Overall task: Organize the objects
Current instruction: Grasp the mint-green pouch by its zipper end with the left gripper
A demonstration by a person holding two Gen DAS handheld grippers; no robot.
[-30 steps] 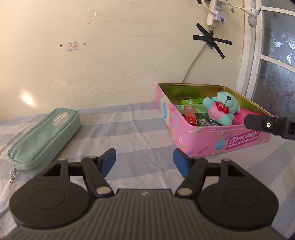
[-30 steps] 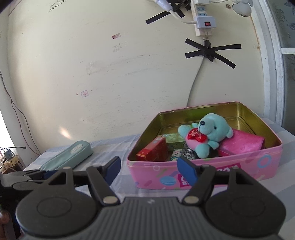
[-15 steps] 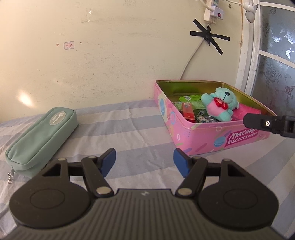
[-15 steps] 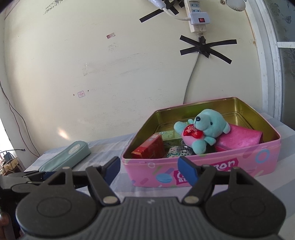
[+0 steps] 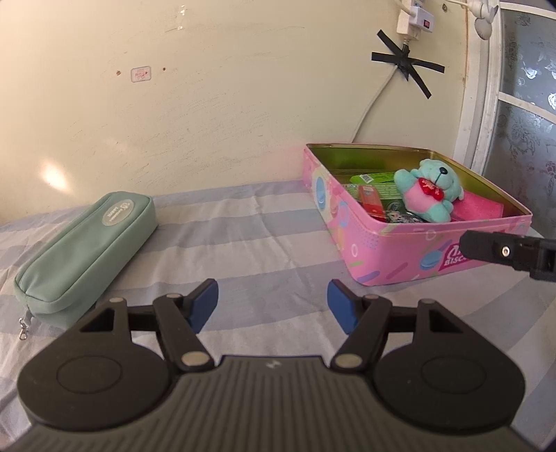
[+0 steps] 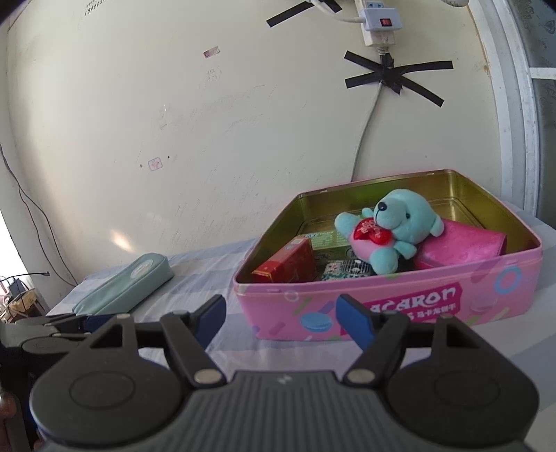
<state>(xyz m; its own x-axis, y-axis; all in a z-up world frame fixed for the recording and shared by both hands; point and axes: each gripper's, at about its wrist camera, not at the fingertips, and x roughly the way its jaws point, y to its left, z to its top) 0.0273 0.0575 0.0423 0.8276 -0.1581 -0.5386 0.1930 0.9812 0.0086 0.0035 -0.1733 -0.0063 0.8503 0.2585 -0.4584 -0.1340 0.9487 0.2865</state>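
An open pink biscuit tin (image 5: pixel 410 253) (image 6: pixel 399 295) stands on the striped cloth near the wall. In it lie a teal plush bear (image 5: pixel 427 191) (image 6: pixel 396 229), a red box (image 6: pixel 288 260), a pink pouch (image 6: pixel 462 247) and green packets (image 5: pixel 371 179). A mint green pencil case (image 5: pixel 87 243) (image 6: pixel 125 281) lies to the left. My left gripper (image 5: pixel 272 304) is open and empty above the cloth between case and tin. My right gripper (image 6: pixel 279 318) is open and empty, just in front of the tin's near wall.
A cream wall with a taped cable (image 6: pixel 368 132) and a power strip (image 6: pixel 378 21) rises behind the tin. A window frame (image 5: pixel 486 87) stands at the right. The striped cloth (image 5: pixel 243 250) covers the surface.
Both grippers have drawn back and turned slightly; the tin now sits farther right in the left view and lower in the right view. Nothing was grasped.
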